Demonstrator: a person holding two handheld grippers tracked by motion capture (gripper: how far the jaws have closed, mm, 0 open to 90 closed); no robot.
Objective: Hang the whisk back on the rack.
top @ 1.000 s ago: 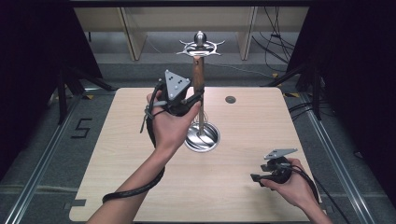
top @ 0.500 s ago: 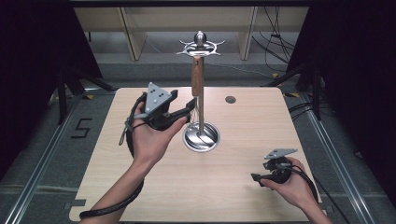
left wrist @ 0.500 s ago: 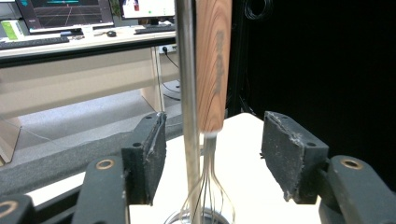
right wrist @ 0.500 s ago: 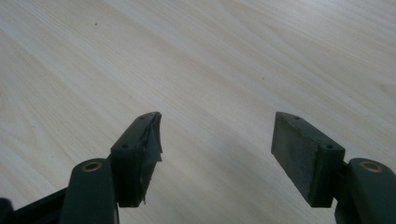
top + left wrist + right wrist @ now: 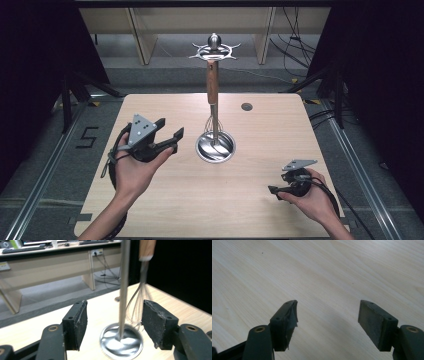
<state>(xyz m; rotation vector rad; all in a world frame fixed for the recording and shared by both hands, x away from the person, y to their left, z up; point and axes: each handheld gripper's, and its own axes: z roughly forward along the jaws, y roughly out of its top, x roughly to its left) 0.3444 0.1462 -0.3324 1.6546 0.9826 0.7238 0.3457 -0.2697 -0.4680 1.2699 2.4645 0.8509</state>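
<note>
Left of stand: left gripper raised, fingers spread | right gripper low on table, fingers spread

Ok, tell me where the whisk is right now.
In the high view the whisk hangs from the hooked top of the metal stand at the table's centre, its wires just above the stand's round base, right of the open left gripper.

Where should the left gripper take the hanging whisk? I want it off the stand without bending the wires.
Probably the wooden handle of the whisk, from its left, where the open left gripper faces. It hangs upright beside the stand's pole; its wires look thin.
</note>
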